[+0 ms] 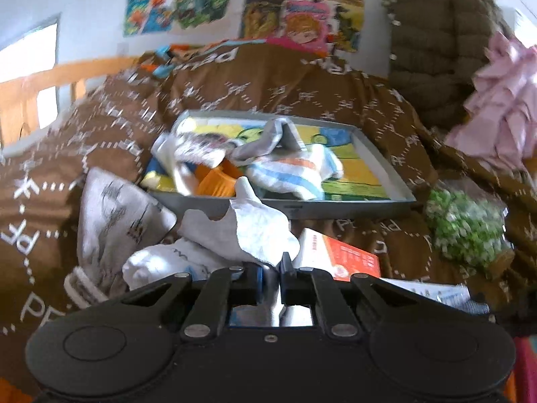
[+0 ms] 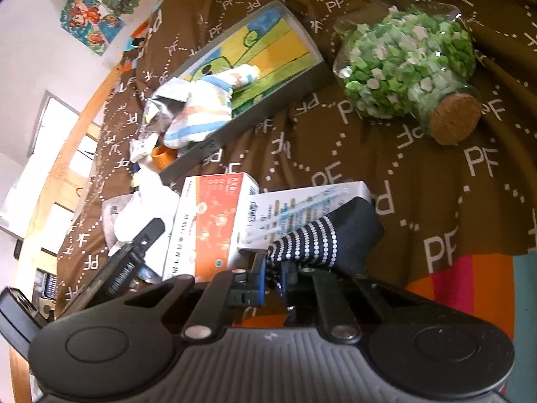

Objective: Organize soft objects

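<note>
Socks and boxes are spread over a brown blanket (image 2: 419, 181) with white letters on it. A grey tray (image 1: 399, 198) with a bright cartoon picture inside is used here as the landmark.

A striped sock (image 1: 288, 174) and a grey sock (image 1: 268, 141) are seen inside the tray, next to something orange (image 1: 218, 179). Just in front of the tray, a white sock (image 1: 255, 231) is pinched by the left gripper (image 1: 271, 268). Its jaws are closed on the edge of that sock, and the sock is held up a little. Another white sock (image 1: 161, 262) and a grey cloth bag (image 1: 114, 215) are seen to the left of the tray's front edge.

An orange and white box (image 2: 208, 225) is seen in front of the tray, with a white box (image 2: 302, 201) beside it. A dark blue sock (image 2: 332, 238) with rows of white dots is laid partly on the white box. One end of this sock is squeezed between the closed jaws of the right gripper (image 2: 272, 268).

A glass jar (image 2: 409, 67) full of small green and white paper bits is laid on its side to the right of the tray, with a cork in its mouth.

A puffy green coat (image 1: 436, 50) and pink cloth (image 1: 500, 100) are seen behind the tray, to the right.
</note>
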Demonstrator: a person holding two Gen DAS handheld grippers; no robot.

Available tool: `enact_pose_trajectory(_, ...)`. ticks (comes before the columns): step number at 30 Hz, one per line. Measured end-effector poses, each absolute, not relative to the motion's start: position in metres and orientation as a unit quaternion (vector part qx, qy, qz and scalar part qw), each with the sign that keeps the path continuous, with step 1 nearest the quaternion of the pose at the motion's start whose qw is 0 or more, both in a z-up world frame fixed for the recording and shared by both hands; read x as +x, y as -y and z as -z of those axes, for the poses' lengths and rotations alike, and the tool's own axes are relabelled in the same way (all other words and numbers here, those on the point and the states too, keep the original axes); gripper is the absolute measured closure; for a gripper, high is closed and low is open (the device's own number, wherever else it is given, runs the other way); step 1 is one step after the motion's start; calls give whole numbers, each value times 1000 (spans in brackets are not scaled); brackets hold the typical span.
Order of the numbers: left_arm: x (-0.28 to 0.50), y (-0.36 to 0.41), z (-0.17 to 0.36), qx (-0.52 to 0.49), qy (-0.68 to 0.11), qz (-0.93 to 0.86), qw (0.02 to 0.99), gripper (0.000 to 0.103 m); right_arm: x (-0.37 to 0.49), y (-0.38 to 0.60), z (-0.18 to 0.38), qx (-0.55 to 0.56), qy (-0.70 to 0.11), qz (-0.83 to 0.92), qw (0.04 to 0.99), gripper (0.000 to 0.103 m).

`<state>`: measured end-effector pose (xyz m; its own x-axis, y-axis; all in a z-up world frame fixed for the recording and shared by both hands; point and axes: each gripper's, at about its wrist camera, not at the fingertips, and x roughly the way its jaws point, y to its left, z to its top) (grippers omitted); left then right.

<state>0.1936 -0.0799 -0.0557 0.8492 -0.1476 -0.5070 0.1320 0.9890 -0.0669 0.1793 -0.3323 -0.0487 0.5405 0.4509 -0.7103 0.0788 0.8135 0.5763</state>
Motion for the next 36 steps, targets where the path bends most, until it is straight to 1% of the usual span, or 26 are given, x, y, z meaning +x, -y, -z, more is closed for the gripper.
enact_pose_trajectory(7, 185, 98, 60, 49, -248, 77, 964, 92, 180, 333, 50, 285, -465, -111, 831, 93)
enact_pose_trajectory(13, 185, 99, 61, 56, -244, 76, 965, 83, 179, 331, 46, 284, -447, -118, 840, 93)
enact_pose_trajectory(16, 185, 100, 62, 62, -241, 75, 966, 81, 179, 331, 46, 283, -445, -117, 842, 93)
enact_pose_trajectory(20, 188, 97, 62, 62, -237, 66, 967, 73, 179, 329, 46, 282, -446, -119, 841, 93)
enact_pose_trajectory(24, 189, 94, 61, 55, -233, 57, 969, 73, 179, 329, 46, 282, -445, -120, 841, 93)
enact_pose_trajectory(25, 189, 93, 61, 55, -231, 56, 970, 76, 179, 328, 46, 282, -444, -119, 842, 93)
enact_pose_trajectory(26, 188, 94, 61, 57, -227, 55, 971, 86, 179, 328, 45, 282, -442, -119, 843, 93)
enact_pose_trajectory(27, 187, 95, 60, 63, -221, 55, 972, 93, 179, 329, 45, 282, -439, -120, 844, 93)
enact_pose_trajectory(28, 185, 96, 59, 66, -216, 56, 972, 94, 179, 329, 44, 282, -436, -120, 846, 93)
enact_pose_trajectory(29, 184, 97, 59, 69, -212, 58, 973, 98, 178, 329, 43, 282, -433, -121, 848, 93)
enact_pose_trajectory(36, 177, 101, 54, 66, -195, 91, 974, 100, 176, 328, 36, 274, -404, -126, 864, 94)
